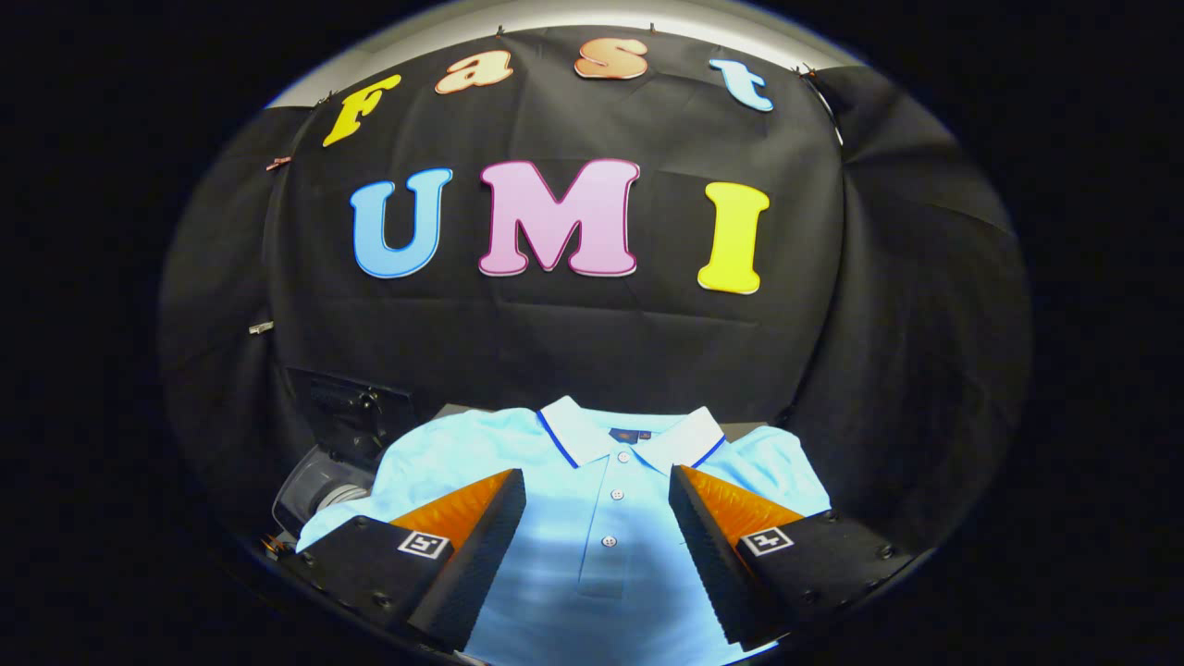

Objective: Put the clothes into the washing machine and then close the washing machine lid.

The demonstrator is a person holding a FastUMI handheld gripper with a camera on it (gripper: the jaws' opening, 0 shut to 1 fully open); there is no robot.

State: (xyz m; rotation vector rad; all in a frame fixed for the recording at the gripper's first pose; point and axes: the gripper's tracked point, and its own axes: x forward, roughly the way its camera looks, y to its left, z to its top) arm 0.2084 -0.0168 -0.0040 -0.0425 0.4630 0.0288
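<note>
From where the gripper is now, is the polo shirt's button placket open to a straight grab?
Probably yes. The gripper is open, its fingers spread either side of the button placket of the light blue polo shirt, which lies flat with nothing on top. How high the fingers hover over the fabric I cannot tell.

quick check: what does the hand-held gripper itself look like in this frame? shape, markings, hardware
The hand-held gripper has two wedge-shaped fingers that taper toward their tips. The inner gripping faces are finely ribbed. Each finger sits on a blocky mount fastened with small round screws, and each mount carries a square black-and-white fiducial tag. No cables are visible.
</note>
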